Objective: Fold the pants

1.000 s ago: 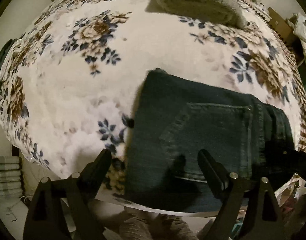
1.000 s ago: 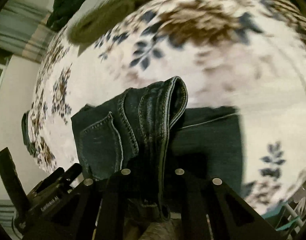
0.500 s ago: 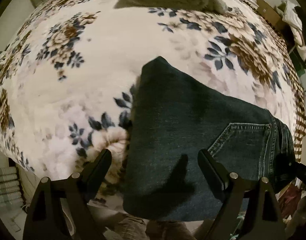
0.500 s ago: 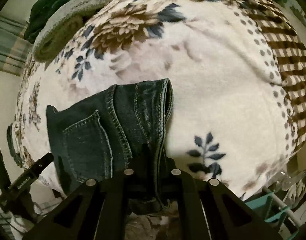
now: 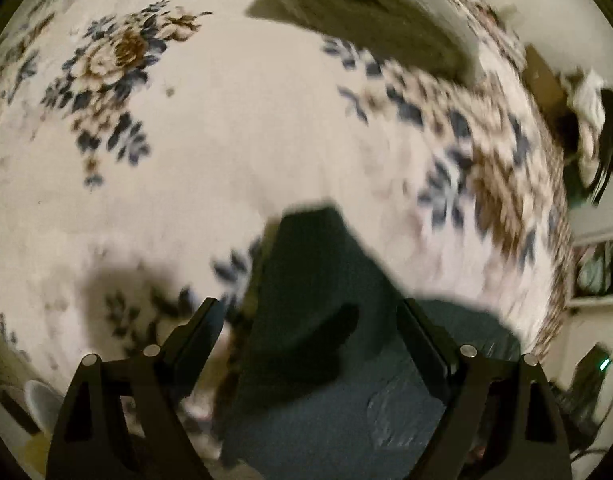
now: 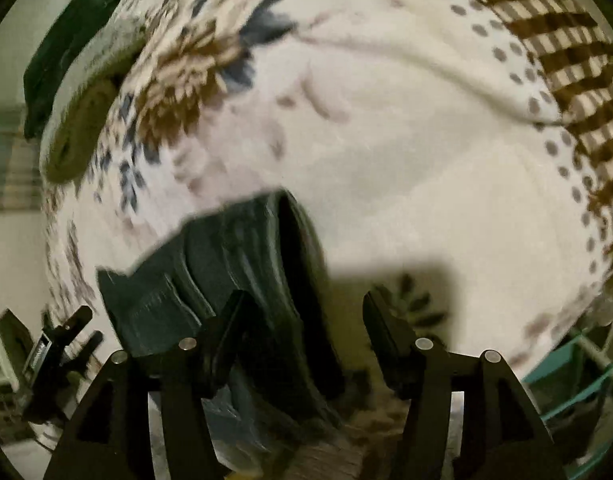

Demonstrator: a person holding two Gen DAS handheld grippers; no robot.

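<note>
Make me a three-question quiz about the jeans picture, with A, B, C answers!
1. Where do the jeans lie?
A. on a flowered blanket
B. in a basket
C. on a chair

2. What colour are the jeans?
A. red
B. dark blue
C. yellow

3. How is the right gripper?
A. shut on a sock
B. out of view
C. open

Answers:
1 A, flowers show all around them.
2 B, the denim looks dark blue.
3 C, its jaws have just been opening; the waistband lies between them, unpinched.
</note>
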